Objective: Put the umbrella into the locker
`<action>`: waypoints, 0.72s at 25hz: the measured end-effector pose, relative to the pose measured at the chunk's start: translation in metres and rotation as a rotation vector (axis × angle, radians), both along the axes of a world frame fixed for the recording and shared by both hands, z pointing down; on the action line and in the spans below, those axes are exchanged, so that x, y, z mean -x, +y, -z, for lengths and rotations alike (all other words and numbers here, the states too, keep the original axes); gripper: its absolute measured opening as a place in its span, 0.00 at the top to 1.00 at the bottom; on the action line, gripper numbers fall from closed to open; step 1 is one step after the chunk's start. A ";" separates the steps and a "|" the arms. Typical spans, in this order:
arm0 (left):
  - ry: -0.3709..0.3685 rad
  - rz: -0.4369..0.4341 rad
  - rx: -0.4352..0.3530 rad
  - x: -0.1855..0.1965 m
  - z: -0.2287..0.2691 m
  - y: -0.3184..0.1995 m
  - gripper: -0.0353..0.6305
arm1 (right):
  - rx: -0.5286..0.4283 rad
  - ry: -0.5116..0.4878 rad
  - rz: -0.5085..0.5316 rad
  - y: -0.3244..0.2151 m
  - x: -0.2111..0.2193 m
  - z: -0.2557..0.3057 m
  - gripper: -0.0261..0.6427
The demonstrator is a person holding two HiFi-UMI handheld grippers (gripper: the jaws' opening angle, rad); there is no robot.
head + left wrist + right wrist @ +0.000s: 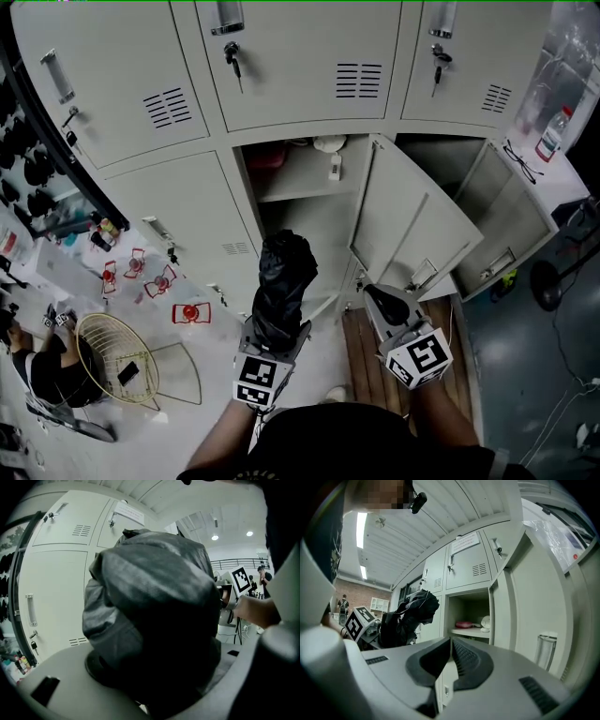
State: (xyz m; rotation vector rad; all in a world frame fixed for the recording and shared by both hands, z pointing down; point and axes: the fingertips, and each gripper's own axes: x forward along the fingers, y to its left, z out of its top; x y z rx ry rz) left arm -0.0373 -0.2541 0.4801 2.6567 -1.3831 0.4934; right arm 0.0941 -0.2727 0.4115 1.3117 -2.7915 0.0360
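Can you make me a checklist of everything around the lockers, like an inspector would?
Surface: pale floor, wooden boards by the lockers.
Job's things: black umbrella outside the open locker; door swung wide.
Clutter: wire basket, red bits on floor; red thing, white thing on locker shelf.
Grippers: left gripper shut on umbrella; right gripper shut, empty.
Cables: wires on floor, right.
Surroundings: closed lockers, keys in doors; bottle at right.

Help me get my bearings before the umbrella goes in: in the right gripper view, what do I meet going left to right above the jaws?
Left to right: marker cube → black umbrella → locker shelf → open locker door.
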 end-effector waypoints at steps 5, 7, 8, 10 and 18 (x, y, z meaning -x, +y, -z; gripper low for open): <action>0.003 0.022 0.014 -0.008 -0.005 -0.008 0.51 | -0.010 0.017 0.015 -0.011 -0.010 0.002 0.91; 0.005 0.024 0.010 -0.012 -0.003 -0.012 0.51 | -0.014 0.021 0.019 -0.015 -0.015 0.002 0.91; 0.005 0.025 0.008 -0.014 -0.002 -0.013 0.51 | -0.014 0.020 0.020 -0.017 -0.017 0.002 0.91; 0.001 0.026 0.003 -0.017 -0.001 -0.014 0.51 | -0.012 0.013 0.015 -0.020 -0.024 0.001 0.91; -0.016 0.038 0.017 -0.022 -0.007 -0.012 0.51 | -0.003 0.010 -0.016 -0.031 -0.050 -0.004 0.91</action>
